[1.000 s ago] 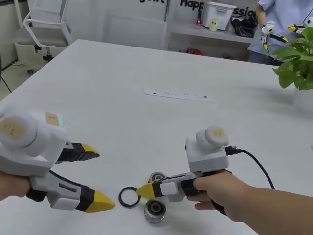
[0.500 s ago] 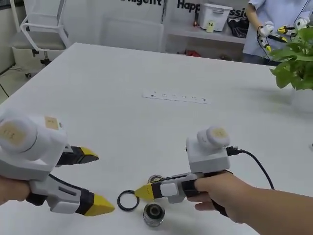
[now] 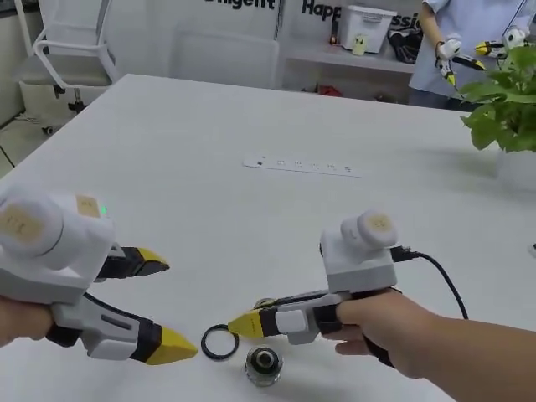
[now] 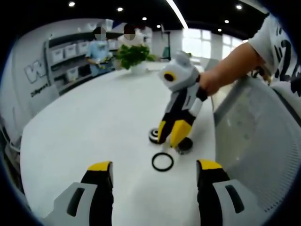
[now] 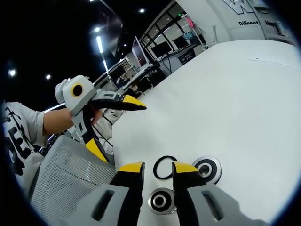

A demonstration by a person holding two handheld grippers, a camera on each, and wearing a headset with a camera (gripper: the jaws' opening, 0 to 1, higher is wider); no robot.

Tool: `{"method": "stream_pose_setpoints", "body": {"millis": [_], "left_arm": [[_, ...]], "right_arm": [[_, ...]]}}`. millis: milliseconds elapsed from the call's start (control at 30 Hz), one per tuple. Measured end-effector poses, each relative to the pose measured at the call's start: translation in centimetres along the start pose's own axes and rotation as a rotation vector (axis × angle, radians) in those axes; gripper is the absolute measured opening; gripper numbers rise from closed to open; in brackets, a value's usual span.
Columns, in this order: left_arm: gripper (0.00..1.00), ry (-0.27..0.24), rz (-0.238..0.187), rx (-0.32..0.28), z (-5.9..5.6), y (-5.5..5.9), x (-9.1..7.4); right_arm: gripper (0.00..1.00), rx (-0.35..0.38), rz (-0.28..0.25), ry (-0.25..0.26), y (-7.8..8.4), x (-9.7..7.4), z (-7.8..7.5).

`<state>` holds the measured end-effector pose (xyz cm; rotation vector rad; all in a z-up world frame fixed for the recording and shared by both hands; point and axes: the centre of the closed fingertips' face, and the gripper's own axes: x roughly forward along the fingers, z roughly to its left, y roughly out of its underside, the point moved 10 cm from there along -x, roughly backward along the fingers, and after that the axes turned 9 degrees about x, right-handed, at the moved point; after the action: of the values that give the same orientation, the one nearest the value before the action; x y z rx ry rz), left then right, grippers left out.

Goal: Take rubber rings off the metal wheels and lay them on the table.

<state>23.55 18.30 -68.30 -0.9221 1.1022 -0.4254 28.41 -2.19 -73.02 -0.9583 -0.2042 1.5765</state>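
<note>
Plainly the main risk sits with the far wheel: its rim looks banded in black, so I judge one ring is yet to come off. It is a small round metal disc lying flat on a smooth white table, free to skid or tip up if a jaw pushes rather than hooks. Stretched rubber could also slip off a pointed tip and flick away. The right tool points down at the cluster, its jaws a narrow gap apart and clamped on nothing. The left tool hovers nearby with jaws wide apart, empty, aimed at the same spot. With the tools this near, tips could clash. The freed rubber ring lies flat on the table just beyond the right tool's tips and close to both wheels, so a careless sweep might drag it along. Materials: the ring is thin, black, matte and a plain hoop. The near wheel is bright, shiny metal with a dark centre and no band that I can make out. Jaw tips are yellow, tapered and hard-looking.
</note>
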Motion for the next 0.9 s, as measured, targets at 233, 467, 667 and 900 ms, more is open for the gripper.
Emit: {"method": "stream_pose_setpoints", "body": {"millis": [233, 467, 667, 900], "left_arm": [[0.73, -0.002, -0.002, 0.003, 0.1, -0.1, -0.1], [0.73, -0.002, -0.003, 0.003, 0.1, -0.3, 0.0], [0.74, -0.003, -0.005, 0.005, 0.2, -0.4, 0.1], [0.73, 0.000, -0.006, 0.012, 0.3, -0.7, 0.3]], "right_arm": [[0.26, -0.026, -0.020, -0.004, -0.3, -0.4, 0.5], [0.28, -0.055, -0.047, 0.001, -0.6, -1.0, 0.8], [0.32, -0.076, -0.061, 0.011, -0.9, -1.4, 0.9], [0.36, -0.101, -0.078, 0.029, -1.0, -2.2, 0.8]]}}
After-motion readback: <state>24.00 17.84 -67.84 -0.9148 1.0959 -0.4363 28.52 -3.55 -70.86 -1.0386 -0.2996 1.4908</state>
